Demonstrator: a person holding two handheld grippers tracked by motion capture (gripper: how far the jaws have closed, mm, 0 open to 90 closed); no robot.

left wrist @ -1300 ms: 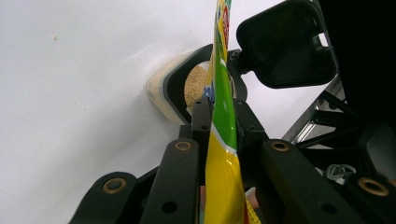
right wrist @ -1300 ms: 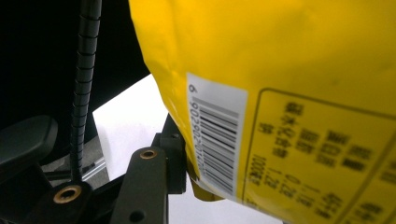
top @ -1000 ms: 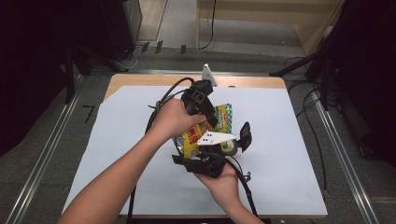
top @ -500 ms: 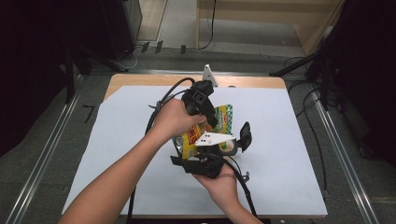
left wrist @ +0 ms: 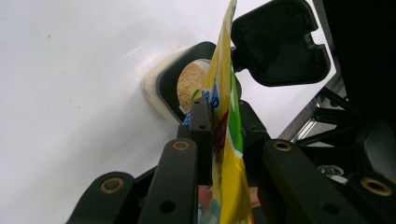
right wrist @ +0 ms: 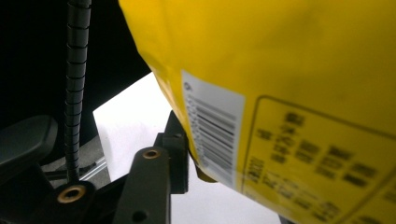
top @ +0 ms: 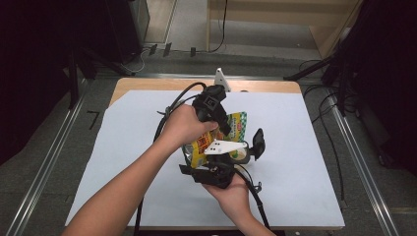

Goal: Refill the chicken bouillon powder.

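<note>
Left gripper (left wrist: 223, 128) is clamped on the yellow pouch's (left wrist: 227, 88) edge at frame centre; right gripper (right wrist: 196, 161) pinches its lower corner, jaws just closing further. The pouch looks light, floppy and slick: best held by its seams. Behind it, the open jar (left wrist: 186, 84) holds tan powder (left wrist: 191, 79).

Black two-jaw tools (left wrist: 219, 140); brass rivets; ribbed black cable (right wrist: 74, 84); bare forearms.
</note>
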